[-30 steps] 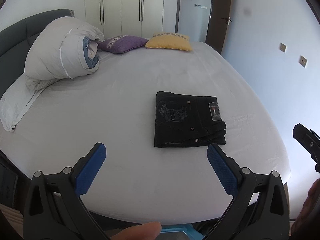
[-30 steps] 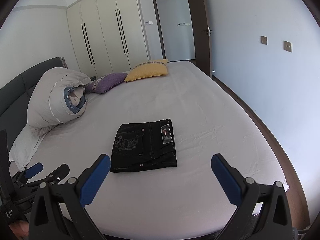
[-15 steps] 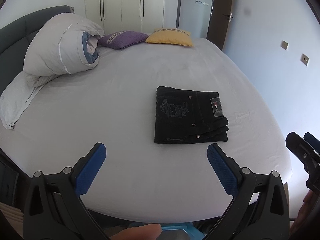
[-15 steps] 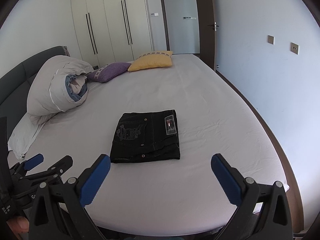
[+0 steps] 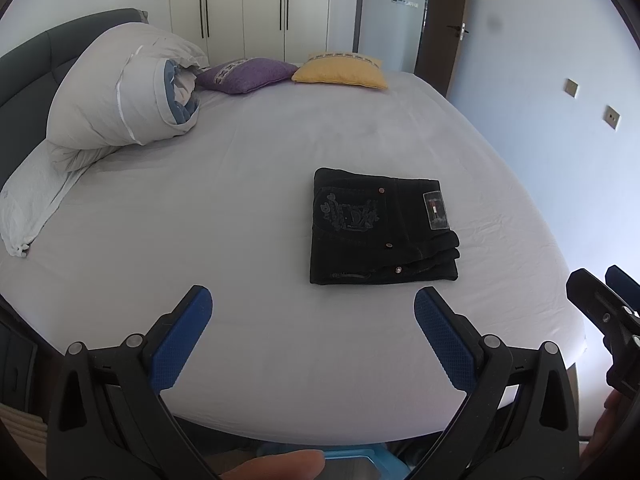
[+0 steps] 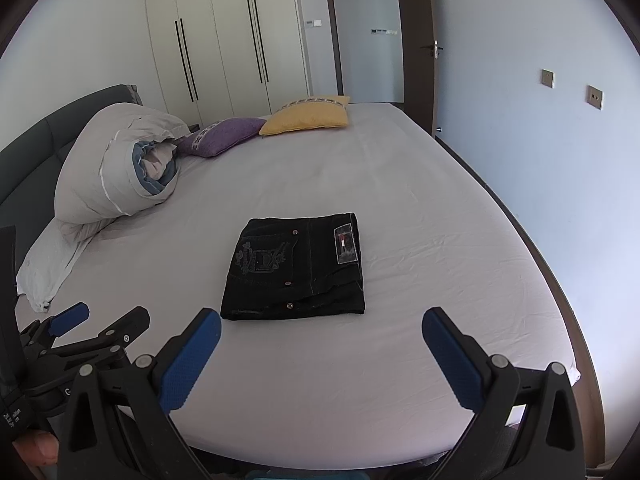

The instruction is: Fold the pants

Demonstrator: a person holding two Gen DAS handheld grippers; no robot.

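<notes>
A pair of black pants (image 5: pixel 380 228) lies folded into a compact rectangle on the white bed sheet (image 5: pixel 240 208), pocket embroidery and a label facing up. It also shows in the right wrist view (image 6: pixel 298 270). My left gripper (image 5: pixel 313 328) is open and empty, held near the bed's front edge, short of the pants. My right gripper (image 6: pixel 321 344) is open and empty, also short of the pants. The right gripper shows at the right edge of the left wrist view (image 5: pixel 608 312), and the left gripper at the lower left of the right wrist view (image 6: pixel 86 330).
A rolled grey duvet (image 5: pixel 120 96) and a white pillow (image 5: pixel 28 204) lie at the left by the dark headboard (image 5: pixel 36 52). A purple cushion (image 5: pixel 248 74) and a yellow cushion (image 5: pixel 340 70) lie at the far side. Wardrobes, a door and a wall stand beyond.
Both grippers have drawn back and lifted slightly from the bed, staying open. The folded pants have not moved.
</notes>
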